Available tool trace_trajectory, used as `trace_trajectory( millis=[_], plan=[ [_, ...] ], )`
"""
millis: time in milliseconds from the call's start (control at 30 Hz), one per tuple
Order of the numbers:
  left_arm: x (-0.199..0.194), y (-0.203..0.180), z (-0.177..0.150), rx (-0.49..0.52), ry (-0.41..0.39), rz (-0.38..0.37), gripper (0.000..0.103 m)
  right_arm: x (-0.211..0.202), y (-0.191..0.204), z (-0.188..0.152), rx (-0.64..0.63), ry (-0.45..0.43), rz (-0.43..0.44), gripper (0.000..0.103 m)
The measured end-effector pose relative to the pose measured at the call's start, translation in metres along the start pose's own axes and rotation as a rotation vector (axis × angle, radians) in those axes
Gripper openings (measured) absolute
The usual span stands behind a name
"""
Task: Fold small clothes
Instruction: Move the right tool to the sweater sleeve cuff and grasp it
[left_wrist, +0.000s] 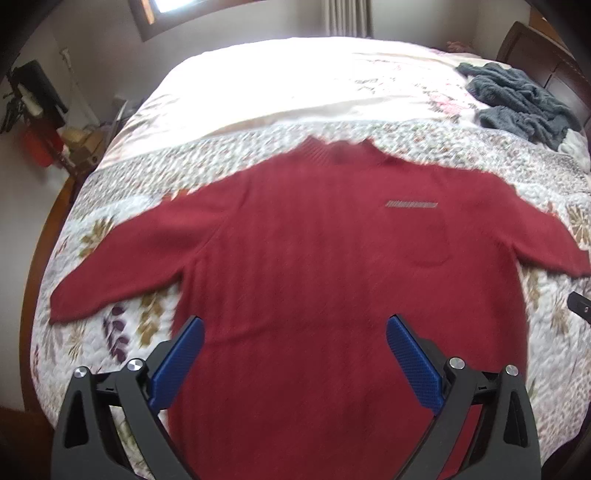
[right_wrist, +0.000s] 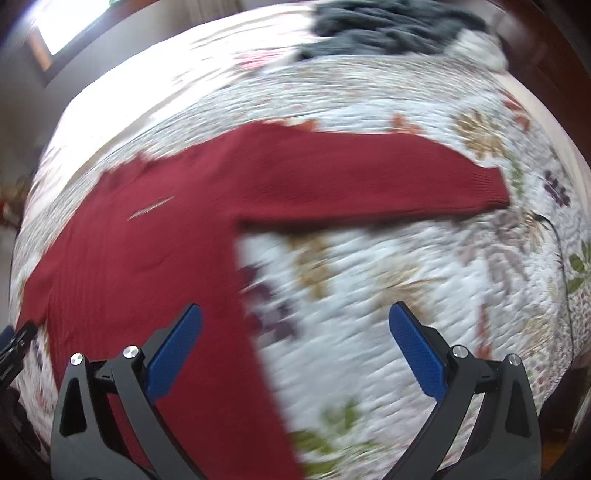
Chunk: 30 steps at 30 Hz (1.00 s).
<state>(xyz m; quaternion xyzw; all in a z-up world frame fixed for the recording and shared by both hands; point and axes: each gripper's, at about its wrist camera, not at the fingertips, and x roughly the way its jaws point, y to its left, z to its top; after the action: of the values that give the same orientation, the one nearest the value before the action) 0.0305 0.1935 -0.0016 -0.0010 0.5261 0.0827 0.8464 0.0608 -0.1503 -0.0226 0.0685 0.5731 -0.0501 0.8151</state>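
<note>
Lying beyond red sweater (left_wrist: 314, 258): grey garment (left_wrist: 517, 99)

From my left gripper (left_wrist: 294, 325), fingers spread wide, I see nothing standing on the red sweater (left_wrist: 314, 266); it lies flat on the quilt (left_wrist: 122, 206) with both sleeves out. The only heap is the grey clothes (left_wrist: 517, 99) far off by the headboard (left_wrist: 532, 48). Under my right gripper (right_wrist: 295, 314), likewise spread, the quilt beside the sweater's body and below its sleeve is bare.
</note>
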Motion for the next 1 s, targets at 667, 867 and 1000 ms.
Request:
trace_trajectory(
  millis=[667,867,1000],
  plan=[
    [0.052,-0.137,0.079,0.036,-0.019,-0.097,0.099,0.125,-0.292,0.116,0.372,0.183,-0.002,0.093],
    [0.06,-0.153,0.079,0.04,-0.004,-0.094,0.099,0.14,-0.292,0.117,0.256,0.229,-0.041,0.064],
    [0.063,-0.158,0.077,0.047,0.004,-0.085,0.099,0.134,-0.28,0.115,0.16,0.214,-0.052,0.04]
  ],
)
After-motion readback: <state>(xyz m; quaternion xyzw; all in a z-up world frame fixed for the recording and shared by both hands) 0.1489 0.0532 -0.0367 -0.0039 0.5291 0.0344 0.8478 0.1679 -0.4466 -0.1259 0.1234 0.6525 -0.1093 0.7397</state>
